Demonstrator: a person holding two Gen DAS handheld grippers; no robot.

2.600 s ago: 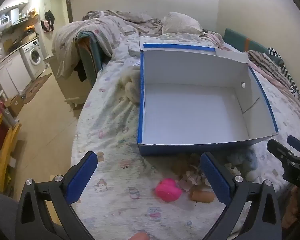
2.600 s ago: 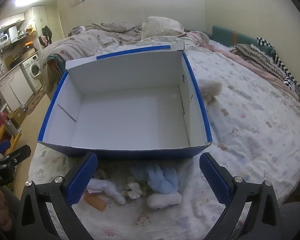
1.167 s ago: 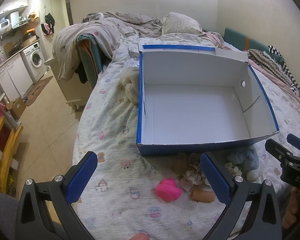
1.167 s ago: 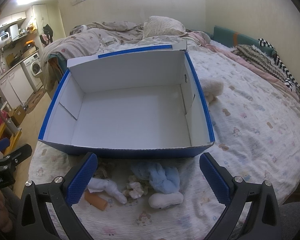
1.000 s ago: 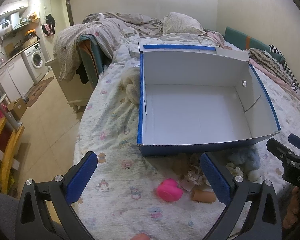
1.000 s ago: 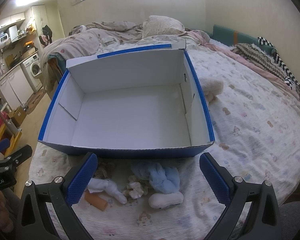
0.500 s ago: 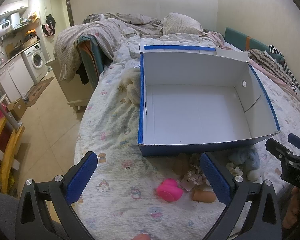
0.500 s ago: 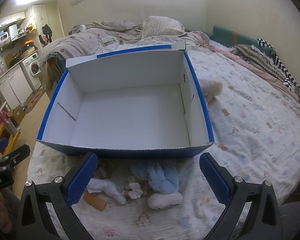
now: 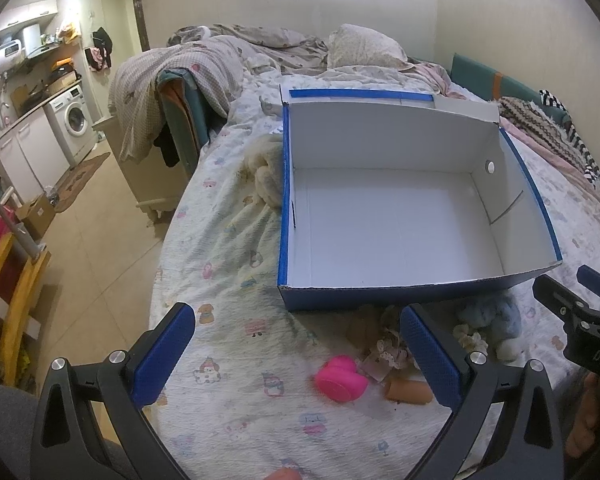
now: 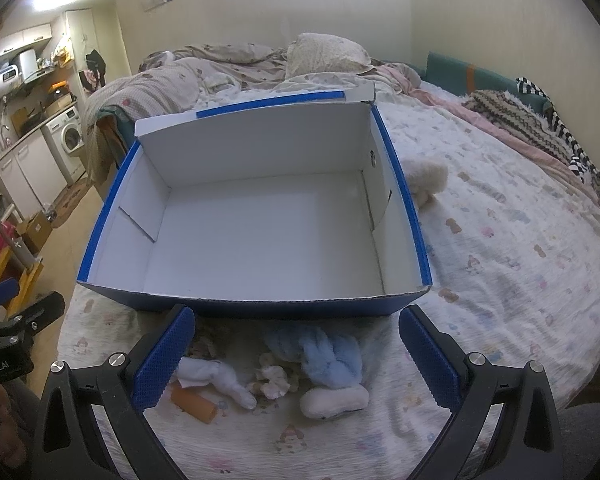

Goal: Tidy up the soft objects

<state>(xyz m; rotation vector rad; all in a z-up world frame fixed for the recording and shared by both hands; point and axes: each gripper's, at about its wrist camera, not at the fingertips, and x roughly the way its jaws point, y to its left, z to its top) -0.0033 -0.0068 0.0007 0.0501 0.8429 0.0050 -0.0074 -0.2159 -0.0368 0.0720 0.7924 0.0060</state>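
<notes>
- Blue box (image 10: 256,220), centre frame: open and empty, set just behind the soft toys, presumably to receive them.
- Right gripper (image 10: 296,356) and left gripper (image 9: 296,354), lower frame: jaws spread, holding nothing.
- Blue plush (image 10: 328,356), pink toy (image 9: 341,372): lying before the box.
- Small pieces beside them: indistinct.

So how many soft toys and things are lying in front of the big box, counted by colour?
Pink: 1, the pink toy
Light blue: 1, the blue plush
White: 2, the white plush and the white cloth piece
Cream: 1, the small lacy bundle
Orange-brown: 1, the tube
Total: 6. The box is empty.
</notes>
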